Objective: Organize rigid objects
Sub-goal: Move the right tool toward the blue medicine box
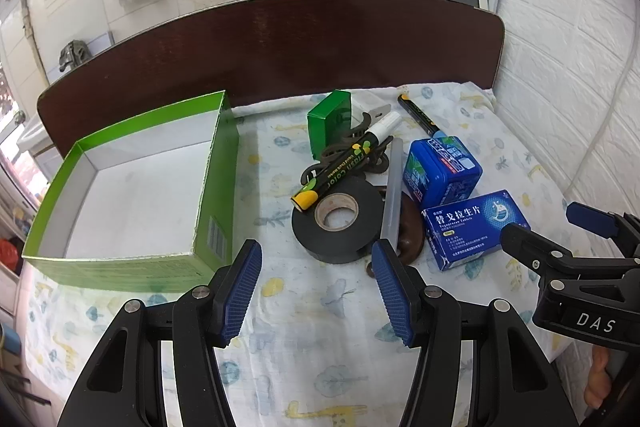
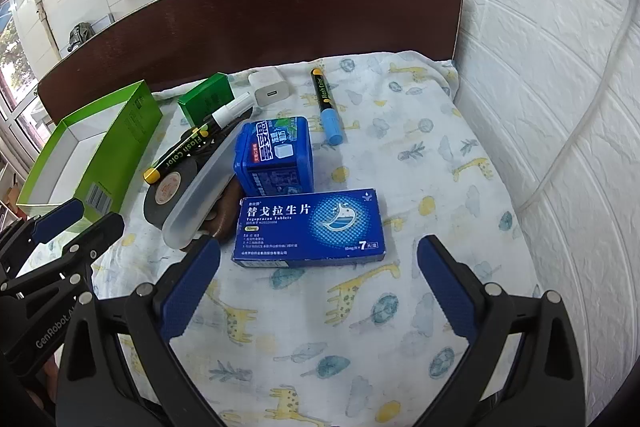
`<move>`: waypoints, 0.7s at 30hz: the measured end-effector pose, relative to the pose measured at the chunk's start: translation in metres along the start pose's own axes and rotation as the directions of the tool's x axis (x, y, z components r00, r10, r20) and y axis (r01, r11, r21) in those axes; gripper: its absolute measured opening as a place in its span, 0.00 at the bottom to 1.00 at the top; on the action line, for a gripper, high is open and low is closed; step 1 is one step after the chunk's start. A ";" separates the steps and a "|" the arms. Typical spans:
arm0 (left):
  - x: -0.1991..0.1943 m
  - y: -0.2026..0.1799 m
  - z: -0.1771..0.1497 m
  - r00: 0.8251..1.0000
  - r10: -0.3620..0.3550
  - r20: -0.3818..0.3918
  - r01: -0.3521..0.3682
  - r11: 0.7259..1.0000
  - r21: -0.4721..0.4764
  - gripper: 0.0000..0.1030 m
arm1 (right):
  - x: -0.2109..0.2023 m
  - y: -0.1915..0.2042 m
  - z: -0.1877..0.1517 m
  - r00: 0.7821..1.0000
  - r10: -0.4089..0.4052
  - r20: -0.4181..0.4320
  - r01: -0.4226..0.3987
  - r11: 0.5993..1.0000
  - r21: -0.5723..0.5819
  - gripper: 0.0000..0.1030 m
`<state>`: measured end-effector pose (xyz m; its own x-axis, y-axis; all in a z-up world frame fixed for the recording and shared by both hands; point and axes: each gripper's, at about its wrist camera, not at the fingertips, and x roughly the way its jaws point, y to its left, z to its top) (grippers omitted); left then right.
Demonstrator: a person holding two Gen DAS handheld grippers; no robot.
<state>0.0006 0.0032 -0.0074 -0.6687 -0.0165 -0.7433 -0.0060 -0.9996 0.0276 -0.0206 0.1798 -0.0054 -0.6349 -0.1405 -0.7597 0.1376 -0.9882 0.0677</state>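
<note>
Left tongs [image 1: 316,291]: jaws apart, empty, hovering just before the black tape roll [image 1: 336,223], likely its next pick.
Right tongs [image 2: 316,295]: spread wide, empty, lined up on the flat blue tablet box [image 2: 310,227].
Green box [image 1: 218,163]: open, nothing inside, beside the pile to receive items.
Pile: markers, blue tin [image 2: 276,155], tape on the bed's giraffe-print sheet [image 2: 400,307].
</note>
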 end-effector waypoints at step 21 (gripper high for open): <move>-0.007 -0.015 0.003 0.999 -0.032 0.009 0.032 0.998 0.048 0.56 | -0.005 -0.008 0.002 1.000 0.005 -0.001 -0.005 1.000 0.012 0.96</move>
<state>0.0030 0.0186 -0.0006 -0.6746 0.0159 -0.7380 -0.0626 -0.9974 0.0357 -0.0201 0.1886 -0.0011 -0.6335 -0.1450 -0.7600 0.1311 -0.9882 0.0792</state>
